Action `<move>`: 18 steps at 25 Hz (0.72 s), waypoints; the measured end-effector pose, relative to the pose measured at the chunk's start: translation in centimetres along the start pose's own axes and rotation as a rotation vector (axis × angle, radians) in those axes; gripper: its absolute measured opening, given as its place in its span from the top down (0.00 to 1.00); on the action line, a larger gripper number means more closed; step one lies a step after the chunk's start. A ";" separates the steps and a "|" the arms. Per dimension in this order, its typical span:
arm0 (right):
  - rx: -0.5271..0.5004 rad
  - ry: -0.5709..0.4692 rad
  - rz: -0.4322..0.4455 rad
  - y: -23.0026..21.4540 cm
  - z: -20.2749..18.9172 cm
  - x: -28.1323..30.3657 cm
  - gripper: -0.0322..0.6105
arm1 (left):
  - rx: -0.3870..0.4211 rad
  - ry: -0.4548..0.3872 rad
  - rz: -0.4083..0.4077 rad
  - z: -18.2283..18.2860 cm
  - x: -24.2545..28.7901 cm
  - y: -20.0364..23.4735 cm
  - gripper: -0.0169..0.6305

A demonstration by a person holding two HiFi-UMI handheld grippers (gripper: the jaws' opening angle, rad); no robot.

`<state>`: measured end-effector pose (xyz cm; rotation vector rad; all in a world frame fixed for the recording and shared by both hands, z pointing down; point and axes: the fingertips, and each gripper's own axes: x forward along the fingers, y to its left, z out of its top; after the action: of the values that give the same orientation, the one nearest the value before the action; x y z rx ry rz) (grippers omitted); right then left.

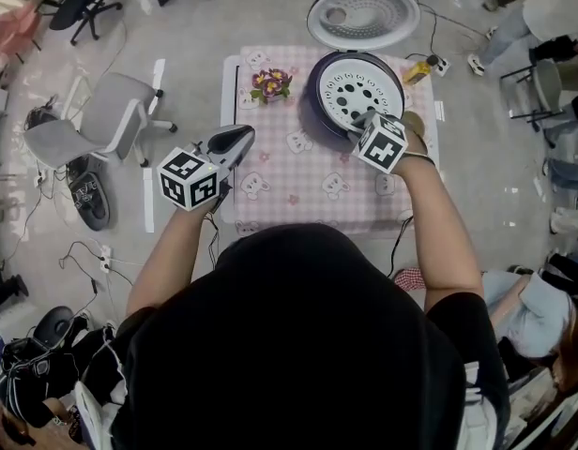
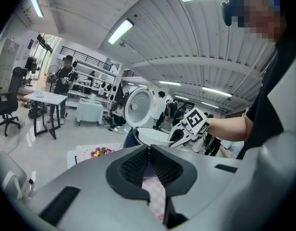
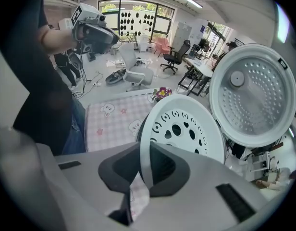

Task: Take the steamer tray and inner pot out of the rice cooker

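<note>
Right gripper [image 3: 144, 170] on steamer tray [image 3: 189, 129]; checked tablecloth [image 3: 114, 121]

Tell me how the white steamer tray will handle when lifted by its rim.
The steamer tray looks thin and perforated, so probably light and fairly stiff. Pinched at one edge by the right gripper, it will likely hang and swing. Its smooth rim may slip.

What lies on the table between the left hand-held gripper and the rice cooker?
In the head view, only pink checked tablecloth lies between the left hand-held gripper and the rice cooker; the flowers stand just beside that stretch.
</note>
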<state>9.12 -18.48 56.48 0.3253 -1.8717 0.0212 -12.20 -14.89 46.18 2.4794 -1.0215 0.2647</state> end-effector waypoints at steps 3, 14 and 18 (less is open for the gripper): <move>0.005 0.006 -0.008 0.0 0.1 -0.1 0.90 | 0.001 0.001 -0.002 0.1 -0.3 0.3 0.91; 0.024 0.014 -0.051 -0.4 -0.3 -1.4 0.90 | 0.020 0.007 -0.035 0.5 -0.1 0.2 0.91; 0.039 0.016 -0.064 -0.6 -0.5 -2.1 0.90 | 0.026 0.009 -0.050 0.8 0.1 0.1 0.91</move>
<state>10.37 -18.47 54.57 0.4106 -1.8455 0.0175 -12.24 -15.43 45.50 2.5216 -0.9564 0.2748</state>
